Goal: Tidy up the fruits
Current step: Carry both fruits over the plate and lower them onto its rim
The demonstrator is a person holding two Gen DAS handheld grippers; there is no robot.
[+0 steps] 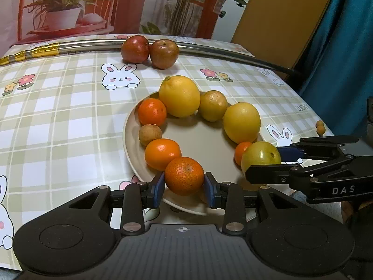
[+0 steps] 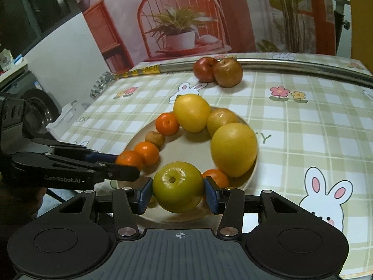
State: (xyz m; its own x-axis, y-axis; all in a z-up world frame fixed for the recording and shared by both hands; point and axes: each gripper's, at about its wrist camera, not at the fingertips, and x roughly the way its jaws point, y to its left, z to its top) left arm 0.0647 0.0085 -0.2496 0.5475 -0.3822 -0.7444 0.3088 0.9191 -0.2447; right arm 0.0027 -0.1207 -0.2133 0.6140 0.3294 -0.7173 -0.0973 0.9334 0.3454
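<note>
**Both grippers closed on fruit at the plate's near rim**

Nearest the left wrist camera: left gripper [image 1: 184,182], blue fingers [image 1: 158,187] clenched on a rough-skinned orange [image 1: 184,175] at the near edge of the beige plate [image 1: 130,140]. The orange is round, no long axis; its stem dimple faces up.

Right gripper [image 2: 178,190] grasps a green-yellow apple [image 2: 177,186], pads pressed on both sides, stem pit turned up toward the camera. It sits at the plate's near rim, just beside a small tangerine [image 2: 215,177].

Fruit forms an open ring around the plate. Count on the plate: two large yellow citrus [image 1: 180,95] [image 1: 242,122], one smaller yellow fruit [image 1: 213,105], four orange ones counting the held one, one brown longan-like fruit [image 1: 150,134], one green-yellow apple. Plate centre is bare.

Off the plate: two red-brown apples [image 1: 150,51], touching, against a metal rail [image 1: 209,52] at the far edge of the surface [image 1: 58,116]. Two tiny round brown fruits [image 1: 320,126] lie near the right edge. Checked cloth with rabbits and flowers covers the surface.
</note>
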